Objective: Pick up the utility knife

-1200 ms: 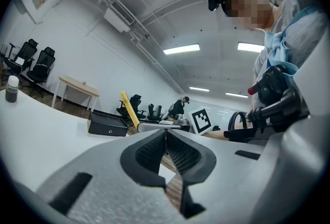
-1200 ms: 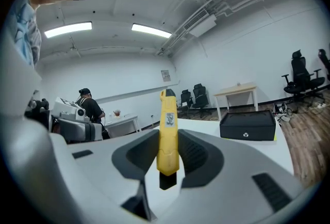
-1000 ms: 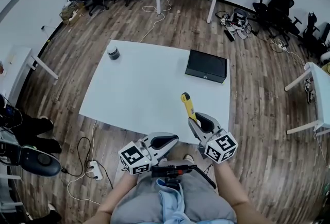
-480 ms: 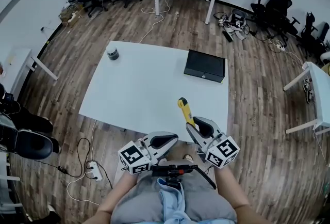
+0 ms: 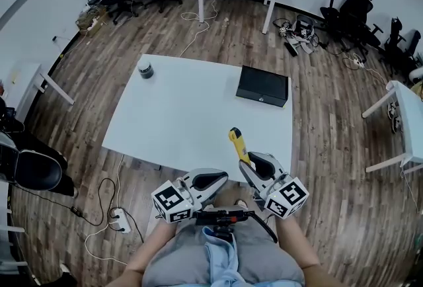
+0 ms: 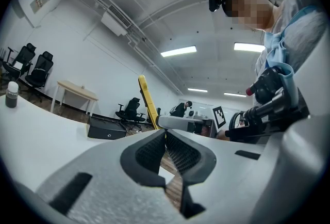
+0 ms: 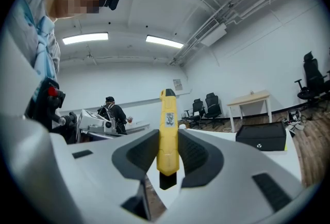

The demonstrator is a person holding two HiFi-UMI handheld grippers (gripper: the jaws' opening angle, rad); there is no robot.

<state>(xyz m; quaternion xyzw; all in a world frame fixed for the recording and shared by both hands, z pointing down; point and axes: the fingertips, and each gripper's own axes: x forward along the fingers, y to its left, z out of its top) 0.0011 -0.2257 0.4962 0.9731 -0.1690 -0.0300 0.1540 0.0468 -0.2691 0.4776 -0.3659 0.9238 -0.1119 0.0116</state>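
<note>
Upright, utility knife (image 7: 168, 130) clamped between right claw (image 7: 168, 158) jaws

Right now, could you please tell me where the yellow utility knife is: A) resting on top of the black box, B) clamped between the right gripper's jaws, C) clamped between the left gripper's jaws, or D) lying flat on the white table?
B: the right gripper view shows the utility knife pinched between the two jaws of the right gripper, its tip sticking out beyond them.
</note>
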